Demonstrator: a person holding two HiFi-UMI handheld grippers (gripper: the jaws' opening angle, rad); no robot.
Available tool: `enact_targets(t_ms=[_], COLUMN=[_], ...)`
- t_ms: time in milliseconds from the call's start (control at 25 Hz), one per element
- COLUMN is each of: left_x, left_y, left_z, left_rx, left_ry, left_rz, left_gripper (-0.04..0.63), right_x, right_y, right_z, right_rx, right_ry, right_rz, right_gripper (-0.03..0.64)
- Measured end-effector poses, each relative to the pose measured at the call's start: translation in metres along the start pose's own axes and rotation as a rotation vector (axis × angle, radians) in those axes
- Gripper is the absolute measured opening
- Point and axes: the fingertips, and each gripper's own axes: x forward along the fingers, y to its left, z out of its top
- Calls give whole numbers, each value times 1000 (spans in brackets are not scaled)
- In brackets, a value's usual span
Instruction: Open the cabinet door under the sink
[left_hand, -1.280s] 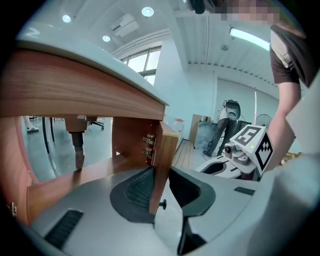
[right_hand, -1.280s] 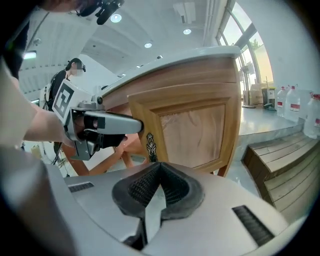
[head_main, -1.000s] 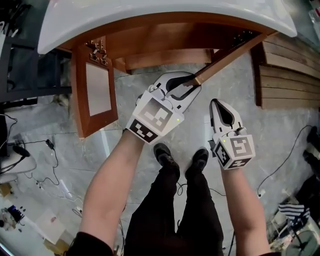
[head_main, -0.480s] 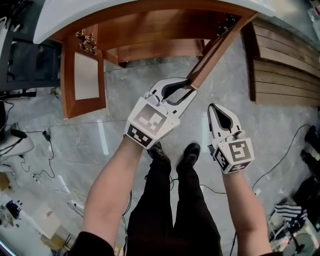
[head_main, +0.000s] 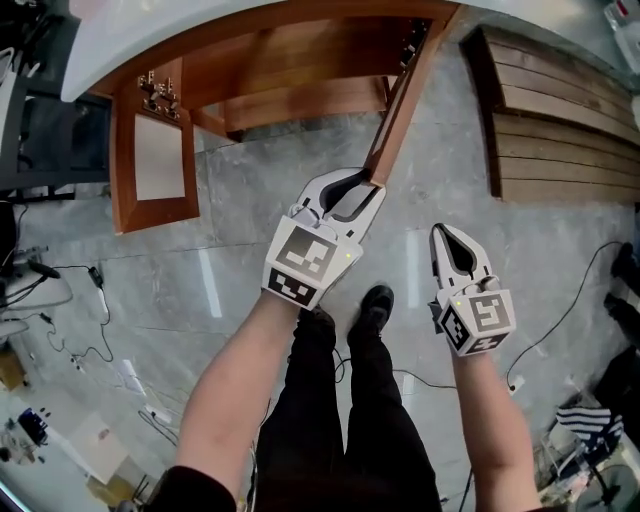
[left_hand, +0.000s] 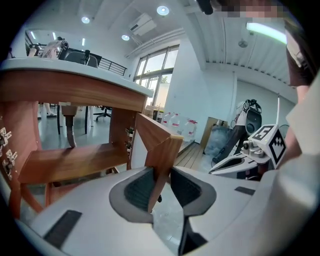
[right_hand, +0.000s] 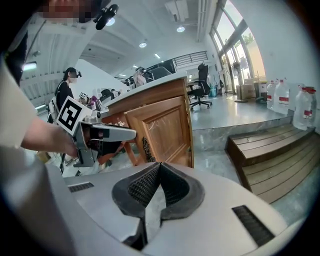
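The sink cabinet (head_main: 300, 60) stands under a white counter (head_main: 150, 40). Its left door (head_main: 155, 160) is swung wide open. The right door (head_main: 395, 110) stands out toward me, almost square to the cabinet front. My left gripper (head_main: 362, 185) is at this door's free edge. In the left gripper view the door edge (left_hand: 160, 145) sits between the pads, against the left pad (left_hand: 137, 187) with a gap to the right one, and the jaws of the left gripper (left_hand: 161, 185) are opening. My right gripper (head_main: 445, 232) hangs to the right over the floor, shut and empty (right_hand: 159, 170).
Wooden steps (head_main: 560, 120) lie right of the cabinet. A wooden shelf (head_main: 300, 100) shows inside it. Cables (head_main: 90, 330) trail over the marble floor at left. The person's shoes (head_main: 375, 300) are just behind the grippers. Water jugs (right_hand: 295, 107) stand at far right.
The right door has swung further out from the cabinet. Both grippers have drawn back from the cabinet, the left one staying at the door's edge, and its jaws now stand wider.
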Motion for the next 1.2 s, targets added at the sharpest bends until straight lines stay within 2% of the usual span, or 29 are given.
enact_targets(t_ms=[160,320,520,640,800,1040,1200], left_x=[14,27,43,38,3,-79,-123], left_y=[-18,-37,-66,-77,-81,-85,-81], left_z=[3,1,18,28,56,116,154], left_rx=[51,45,97,83,68,-22,-45], left_ry=[19,53,83,106,136,113,81], left_rz=[-11,-21,-84,-85,-45,39,102], left_gripper=[118,130,128,120,112,93,83], right_x=[-13,-28,-44,-58,-92,-147,-162], right_y=[-10,-15,-22,-27,-23,15,43], right_z=[-8,-15,4,16,53,96,136], right_rx=[37,49,44,75,87,57,46], right_ry=[-6,9,-12,-16,-26,11,-10], right_rz=[-14,-24,-32,-57,-70,-47,2], right_gripper=[15,15,15,15,15,15,15])
